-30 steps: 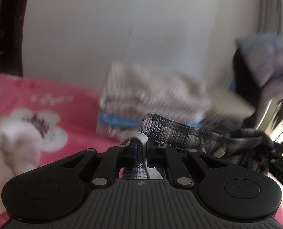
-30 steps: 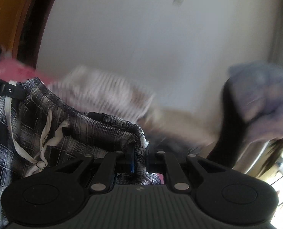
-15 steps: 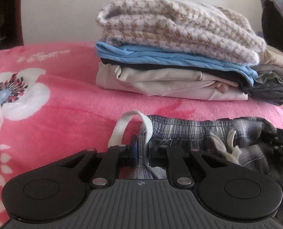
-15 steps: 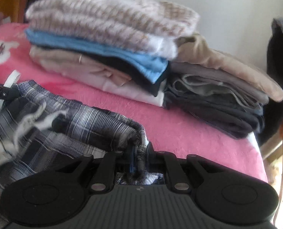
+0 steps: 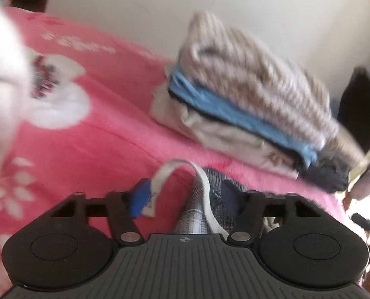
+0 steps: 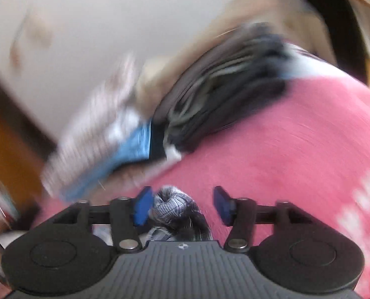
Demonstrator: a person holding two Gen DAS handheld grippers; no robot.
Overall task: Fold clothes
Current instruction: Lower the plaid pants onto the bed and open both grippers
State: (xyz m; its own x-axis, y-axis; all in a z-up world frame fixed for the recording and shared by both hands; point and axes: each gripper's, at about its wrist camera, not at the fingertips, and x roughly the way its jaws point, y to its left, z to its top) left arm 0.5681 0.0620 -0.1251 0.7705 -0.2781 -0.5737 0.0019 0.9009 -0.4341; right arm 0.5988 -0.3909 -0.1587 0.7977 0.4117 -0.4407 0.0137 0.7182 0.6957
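I've just been opening both: left gripper (image 5: 185,196) and right gripper (image 6: 182,205) released, plaid shorts (image 5: 205,209) waistband loose between each, stack (image 5: 247,114) at one o'clock.

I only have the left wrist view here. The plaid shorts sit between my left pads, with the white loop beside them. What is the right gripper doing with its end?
Observer: The right gripper has just been opening; its jaws stand apart, and a bunched bit of the plaid shorts lies between them, against one blue pad only.
Operator: So it is no longer clamped?
Observer: Not clamped. The other blue pad stands clear of the cloth, with pink blanket showing in the gap.
Operator: Anything ahead of that side?
Observer: The dark folded pile lies ahead on the blanket, next to the pile with the blue layer. The view is blurred, so finer detail is lost.
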